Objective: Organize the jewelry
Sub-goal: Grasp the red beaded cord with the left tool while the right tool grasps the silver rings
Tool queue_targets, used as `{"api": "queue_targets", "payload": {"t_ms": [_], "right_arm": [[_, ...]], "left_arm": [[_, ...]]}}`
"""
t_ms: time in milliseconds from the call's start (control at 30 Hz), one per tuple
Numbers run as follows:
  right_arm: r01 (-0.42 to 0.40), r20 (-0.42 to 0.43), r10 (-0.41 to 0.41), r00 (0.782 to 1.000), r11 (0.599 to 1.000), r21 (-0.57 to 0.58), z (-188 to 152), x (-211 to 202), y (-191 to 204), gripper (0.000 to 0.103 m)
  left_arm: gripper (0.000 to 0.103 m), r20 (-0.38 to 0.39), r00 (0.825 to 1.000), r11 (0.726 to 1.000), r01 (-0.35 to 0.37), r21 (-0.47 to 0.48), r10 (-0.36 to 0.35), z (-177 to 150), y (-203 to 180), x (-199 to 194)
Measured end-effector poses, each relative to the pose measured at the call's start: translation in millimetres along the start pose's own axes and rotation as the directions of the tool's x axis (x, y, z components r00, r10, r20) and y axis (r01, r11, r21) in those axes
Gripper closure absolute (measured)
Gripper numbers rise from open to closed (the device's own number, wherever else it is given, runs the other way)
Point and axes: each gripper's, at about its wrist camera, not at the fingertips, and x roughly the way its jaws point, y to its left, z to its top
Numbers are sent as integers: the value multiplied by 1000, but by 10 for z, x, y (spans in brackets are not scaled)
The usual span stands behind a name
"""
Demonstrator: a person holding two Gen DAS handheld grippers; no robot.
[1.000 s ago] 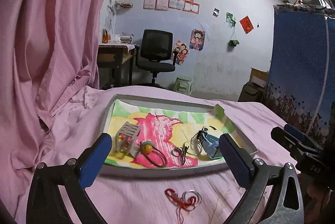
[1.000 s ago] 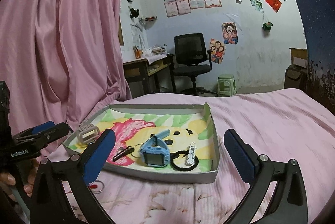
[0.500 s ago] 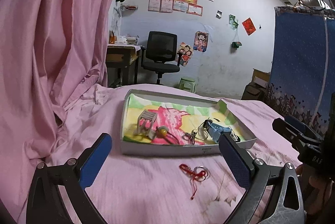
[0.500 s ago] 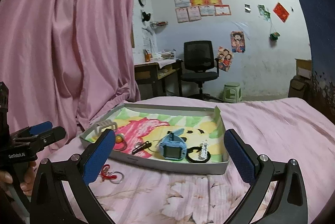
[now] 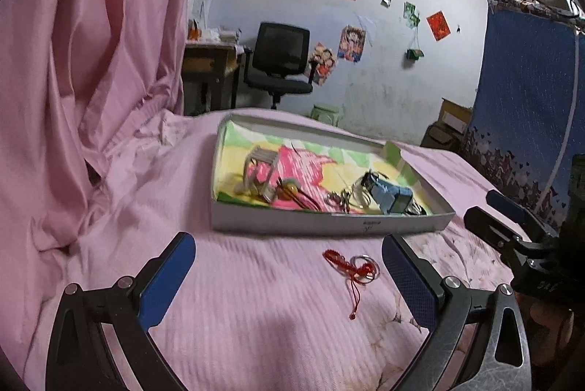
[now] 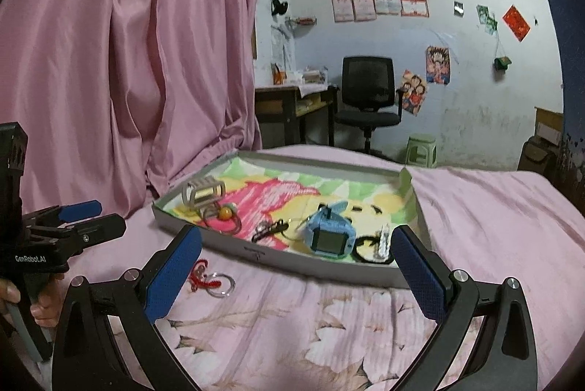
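Note:
A shallow grey tray (image 5: 329, 224) (image 6: 278, 254) with a colourful lining lies on the pink bed. It holds a blue watch (image 6: 331, 234) (image 5: 393, 197), a beige watch band (image 6: 203, 195) (image 5: 257, 173), a hair tie with an orange bead (image 6: 226, 213), a keyring (image 6: 268, 228) and a black bracelet (image 6: 373, 250). A red knotted cord with a metal ring (image 5: 353, 266) (image 6: 210, 279) lies on the bed in front of the tray. My left gripper (image 5: 289, 276) is open and empty, just short of the cord. My right gripper (image 6: 296, 268) is open and empty before the tray.
A pink curtain (image 6: 128, 62) hangs at the left. Behind the bed stand a desk (image 6: 292, 106), a black office chair (image 6: 369, 98) and a green stool (image 6: 422, 150). A blue cloth (image 5: 530, 106) hangs at the right.
Both grippers have drawn back from the tray and stayed open. The tray looks smaller and farther. The red cord now lies between the left gripper's fingers in view.

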Motion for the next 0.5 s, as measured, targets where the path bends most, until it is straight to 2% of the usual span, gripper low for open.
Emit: {"api": "queue_targets", "payload": {"t_ms": [100, 167, 233, 367, 500], "right_arm": [[-19, -38, 20, 999, 1000, 11, -32, 84, -26, 2], [-28, -61, 29, 998, 1000, 13, -58, 137, -32, 7], [-36, -88, 36, 995, 999, 9, -84, 200, -18, 20], [-63, -133, 63, 989, 998, 2, -132, 308, 10, 32], [-94, -167, 90, 982, 996, -15, -169, 383, 54, 51]], "left_arm": [[1, -32, 999, 1000, 27, -13, -28, -1, 18, 87], [5, -52, 998, 999, 41, -19, -42, -2, 23, 138], [12, -71, 996, 998, 57, -21, -59, 0, 21, 190], [24, -100, 991, 997, 83, -5, -83, 3, -11, 278], [45, -145, 983, 993, 119, 7, -117, 16, -57, 383]]}}
